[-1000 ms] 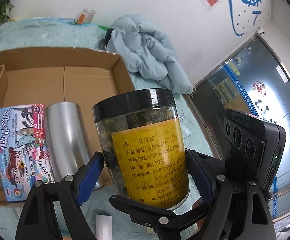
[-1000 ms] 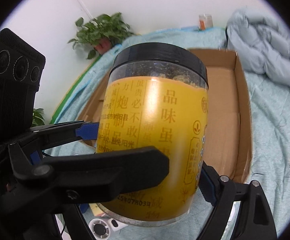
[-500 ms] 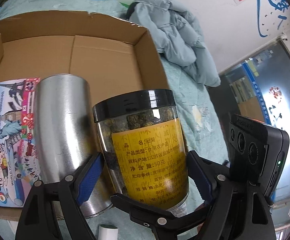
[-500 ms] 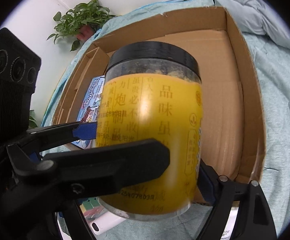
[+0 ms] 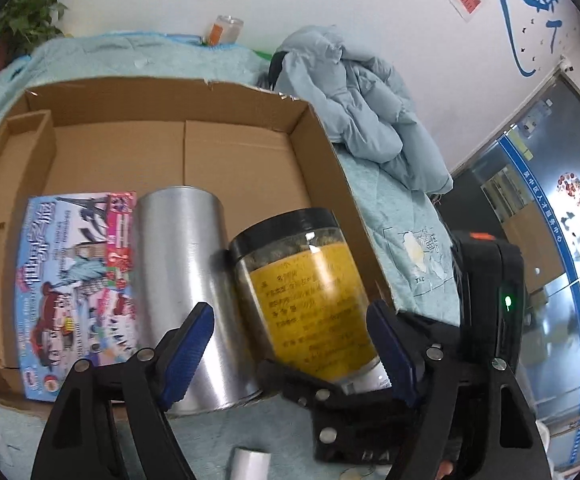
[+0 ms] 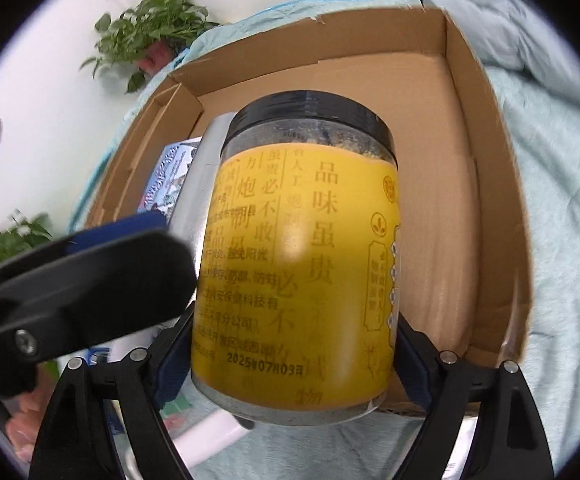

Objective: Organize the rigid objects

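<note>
A clear jar [image 6: 301, 264] with a black lid and a yellow label is held in my right gripper [image 6: 290, 364], whose blue pads press both its sides. The jar leans over the near edge of the cardboard box [image 5: 210, 96], beside a silver metal can [image 5: 186, 292] lying in the box. In the left wrist view the jar [image 5: 305, 292] sits between my left gripper's [image 5: 290, 356] fingers with a gap on each side; the left gripper is open. A colourful flat puzzle box [image 5: 74, 280] lies left of the can.
A light blue jacket [image 5: 361, 112] is heaped behind the box on the teal blanket. A small glass jar [image 5: 226, 30] stands at the wall. Potted plants [image 6: 150, 28] stand at the far left. A white tube [image 5: 250, 464] lies near the front edge.
The jar has tilted and gone down into the box next to the silver can. My left gripper has opened off the jar and drawn back; the right keeps its hold.
</note>
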